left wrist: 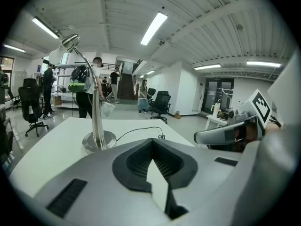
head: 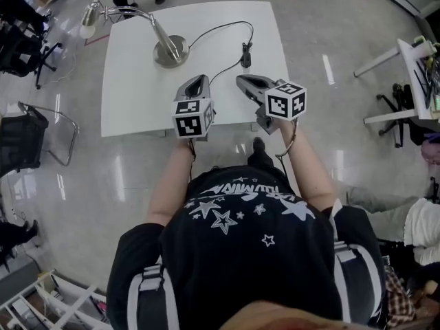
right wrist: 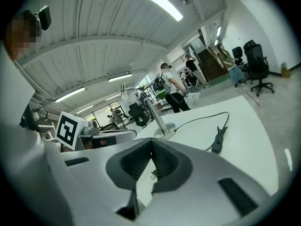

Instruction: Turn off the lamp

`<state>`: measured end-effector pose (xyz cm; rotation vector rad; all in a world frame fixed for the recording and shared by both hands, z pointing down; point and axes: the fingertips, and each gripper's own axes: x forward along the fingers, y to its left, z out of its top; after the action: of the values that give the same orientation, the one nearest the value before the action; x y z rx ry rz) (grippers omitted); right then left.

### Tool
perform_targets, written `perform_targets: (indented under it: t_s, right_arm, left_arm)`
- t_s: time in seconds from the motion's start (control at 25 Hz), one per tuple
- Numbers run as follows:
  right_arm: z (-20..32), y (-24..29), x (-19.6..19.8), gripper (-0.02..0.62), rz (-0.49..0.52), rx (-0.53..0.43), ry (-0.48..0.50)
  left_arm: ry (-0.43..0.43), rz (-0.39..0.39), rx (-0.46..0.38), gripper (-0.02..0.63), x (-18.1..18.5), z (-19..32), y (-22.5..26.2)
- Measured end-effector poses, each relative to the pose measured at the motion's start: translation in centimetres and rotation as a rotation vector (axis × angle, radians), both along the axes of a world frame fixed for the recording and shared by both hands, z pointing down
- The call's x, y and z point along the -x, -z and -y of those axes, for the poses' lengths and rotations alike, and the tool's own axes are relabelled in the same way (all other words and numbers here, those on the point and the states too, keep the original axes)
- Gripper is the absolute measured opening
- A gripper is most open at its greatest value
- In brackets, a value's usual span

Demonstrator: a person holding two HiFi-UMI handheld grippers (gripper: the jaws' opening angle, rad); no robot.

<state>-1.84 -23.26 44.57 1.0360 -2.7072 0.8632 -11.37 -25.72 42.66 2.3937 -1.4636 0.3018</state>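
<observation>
The desk (head: 130, 108) is white. The lamp (head: 168, 49) is silver; its cord (head: 223, 27) and switch (head: 245, 53) are black. The left gripper (head: 199, 80) and right gripper (head: 242, 80) are grey, their cubes (head: 192, 115) patterned in black-and-white squares. The person's shirt (head: 240, 253) is black with white stars.

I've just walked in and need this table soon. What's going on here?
A person stands at the white table with a gripper in each hand. The left gripper and right gripper are both shut and empty, side by side above the table's near edge. The desk lamp stands further back. What looks like its cord switch lies just beyond the right gripper, and nothing touches it. I can't tell whether the lamp is lit.
</observation>
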Motion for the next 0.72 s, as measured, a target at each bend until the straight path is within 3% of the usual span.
perform_targets:
  t_s: [0.4,0.72]
  right_arm:
    - [-5.7,0.6,2.5,0.006,-0.004,-0.017,-0.182]
    - [-10.1,1.3,2.2,0.006,-0.019,-0.026,-0.293]
  left_arm:
    - [-0.192,-0.042,-0.010,0.011,1.0,-4.0,0.8]
    - [-0.288,-0.083,-0.011,0.011,0.1,-7.1,1.6]
